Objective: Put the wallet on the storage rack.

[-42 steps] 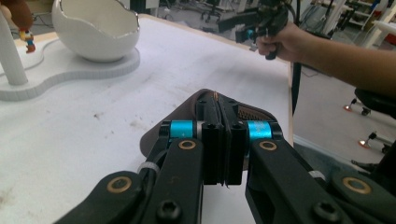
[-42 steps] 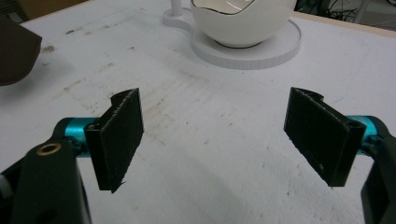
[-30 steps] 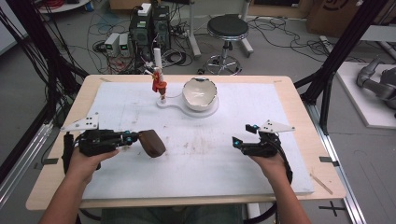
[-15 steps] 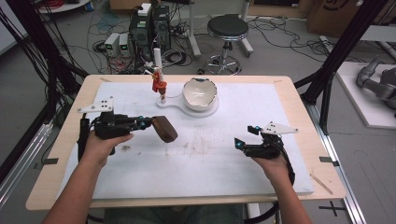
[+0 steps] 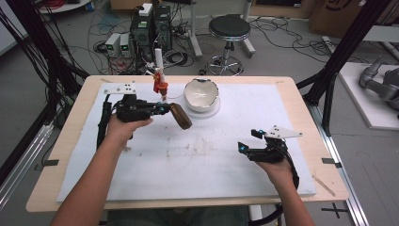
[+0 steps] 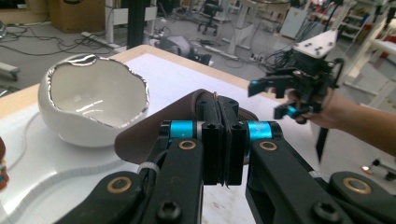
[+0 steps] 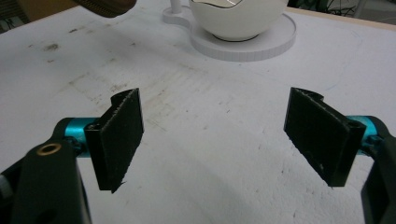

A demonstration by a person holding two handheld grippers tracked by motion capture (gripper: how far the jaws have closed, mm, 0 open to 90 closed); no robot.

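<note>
My left gripper (image 5: 165,109) is shut on the edge of a brown leather-like case (image 5: 181,117) and holds it off the table, tilted, just left of a white bowl (image 5: 201,94) with a jagged silver rim. From the left gripper view the jaws (image 6: 223,140) pinch the brown case (image 6: 140,140), with the bowl (image 6: 93,102) close behind on the left. My right gripper (image 5: 244,149) rests low at the right of the mat, open. Its pads (image 7: 119,135) stand wide apart over bare mat, with nothing between them.
The bowl sits on a round white base (image 5: 211,113). A red and white figure (image 5: 160,86) stands upright left of it near the table's far edge. The white mat (image 5: 197,160) is stained in the middle. Beyond the table are a stool (image 5: 229,28) and cables.
My left hand has carried the brown case away from me and to the right, a little higher, toward the bowl. The right gripper has stayed in place.
</note>
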